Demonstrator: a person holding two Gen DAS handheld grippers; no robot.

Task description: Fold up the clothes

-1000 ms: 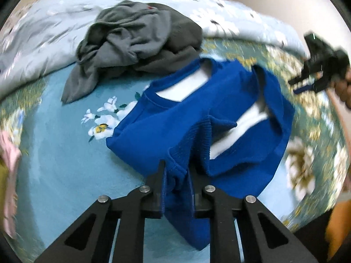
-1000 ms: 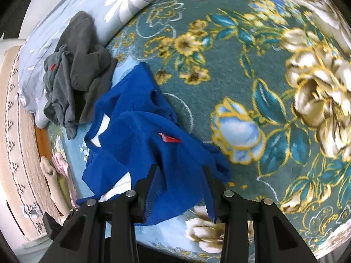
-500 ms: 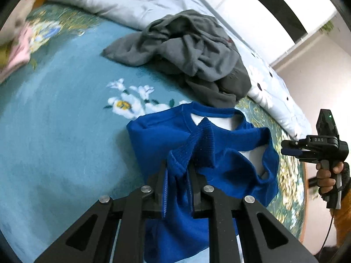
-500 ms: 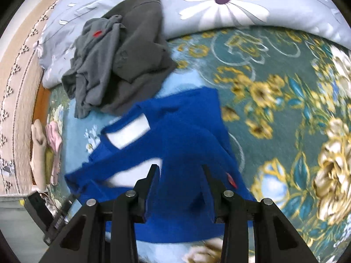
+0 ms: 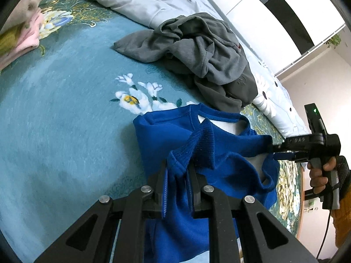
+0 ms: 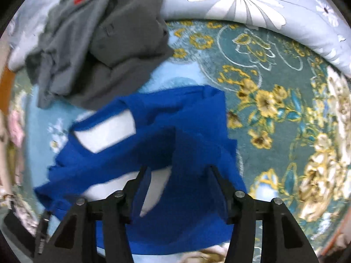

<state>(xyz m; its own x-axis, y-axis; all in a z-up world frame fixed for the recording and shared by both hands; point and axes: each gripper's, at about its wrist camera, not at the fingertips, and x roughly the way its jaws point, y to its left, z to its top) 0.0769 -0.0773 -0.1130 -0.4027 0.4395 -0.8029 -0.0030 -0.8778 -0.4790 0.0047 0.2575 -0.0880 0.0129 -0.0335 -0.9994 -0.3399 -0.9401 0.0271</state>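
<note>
The blue sweater (image 5: 219, 166) lies on the bed (image 5: 65, 120), stretched sideways between both tools, the left tool (image 5: 176, 171) pinching its ribbed cuff tight and the right tool (image 6: 177, 175) holding blue cloth at the far side.

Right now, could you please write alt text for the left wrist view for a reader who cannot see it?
The left gripper is shut on the ribbed cuff of a blue sweater lying on a teal floral blanket. The right gripper, held in a hand, grips the sweater's far edge; a crumpled grey garment lies beyond.
</note>
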